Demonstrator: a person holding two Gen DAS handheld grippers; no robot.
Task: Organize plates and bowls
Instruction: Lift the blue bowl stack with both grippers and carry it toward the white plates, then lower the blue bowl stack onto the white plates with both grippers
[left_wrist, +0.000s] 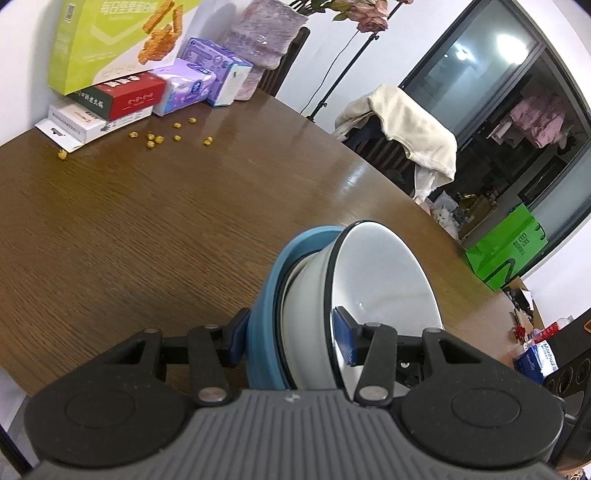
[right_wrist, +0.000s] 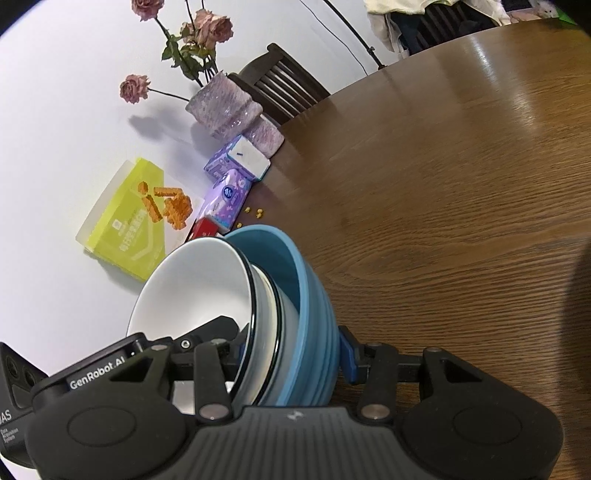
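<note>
Right up close in both views you get the black linkage of each tool, and both are clamped on the same nested stack of bowls, which is tipped on edge above the wooden surface (left_wrist: 147, 229).

Left tool (left_wrist: 291, 338): one blue pad presses the outside of the blue bowl (left_wrist: 266, 295), the other sits inside the white bowl (left_wrist: 384, 280) with the dark rim. So its jaws are partly closed, pinching the whole stack through its walls. Between blue and white there's at least one more pale bowl edge, can't count them properly.

Right tool (right_wrist: 291, 354): same deal mirrored. One blue pad is on the blue bowl's ribbed outside (right_wrist: 314, 332); the other finger reaches inside the white bowl (right_wrist: 195, 291), its pad hidden by the rim. Also gripping, not spread wide.

What differs between views:
- Left wrist view shows the stack's mouth facing right, with the other tool's body poking in at the right edge. It also shows the chair draped with a cream cloth (left_wrist: 413, 125), a dark window and a green bag (left_wrist: 506, 251) on the floor.
- Right wrist view shows the vase (right_wrist: 229, 107) with dried pink roses (right_wrist: 214, 26), which the left view mostly crops.
- Both catch the lime snack box (left_wrist: 110, 40), the purple tissue packs (left_wrist: 192, 85) and small yellow crumbs (left_wrist: 155, 138) at the far edge of the surface, well apart from the bowls.
</note>
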